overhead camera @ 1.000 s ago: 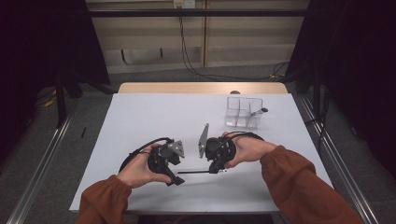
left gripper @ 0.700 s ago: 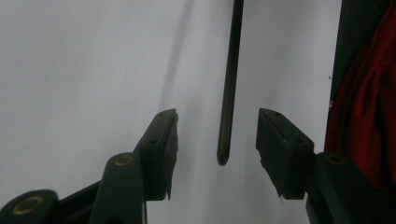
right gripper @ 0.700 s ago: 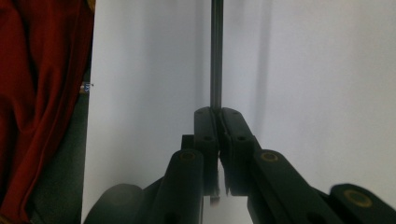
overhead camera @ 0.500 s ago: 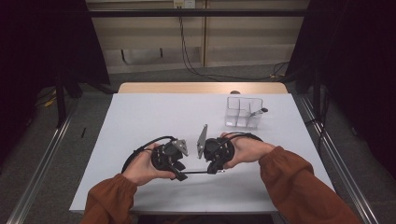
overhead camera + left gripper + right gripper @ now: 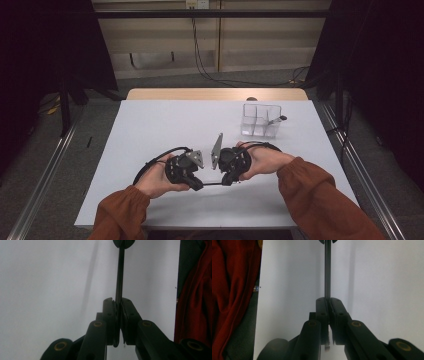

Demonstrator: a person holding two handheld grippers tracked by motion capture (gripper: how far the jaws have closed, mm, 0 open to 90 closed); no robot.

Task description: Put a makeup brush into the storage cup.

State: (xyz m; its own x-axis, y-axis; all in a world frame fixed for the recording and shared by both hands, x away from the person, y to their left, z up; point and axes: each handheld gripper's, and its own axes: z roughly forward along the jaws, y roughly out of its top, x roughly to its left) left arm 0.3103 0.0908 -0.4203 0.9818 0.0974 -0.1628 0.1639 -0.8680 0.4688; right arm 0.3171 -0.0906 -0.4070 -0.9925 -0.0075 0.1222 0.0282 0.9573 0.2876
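A thin black rod point(image 5: 212, 184) lies level just above the white table point(image 5: 165, 125), spanning the gap between my two grippers. My left gripper point(image 5: 200, 186) has just been closing its jaws and now pinches one end of the rod point(image 5: 120, 277), which runs on to a rounded tip at the top of the left gripper view. My left gripper point(image 5: 118, 302) has its pads tight on the rod. My right gripper point(image 5: 226, 182) is shut on the other end. In the right gripper view, the rod point(image 5: 327, 272) rises from between the pressed jaws of my right gripper point(image 5: 327, 301).
A clear divided plastic box point(image 5: 261, 120) stands at the table's far right with a small dark-tipped tool point(image 5: 275, 121) leaning in it. Rust-red sleeves point(image 5: 320, 195) come in from the near edge. Metal rails run along both sides of the table.
The left gripper's jaws have closed onto the free end of the rod, and the left hand has edged slightly toward the right one. The right gripper has kept still, holding the rod.
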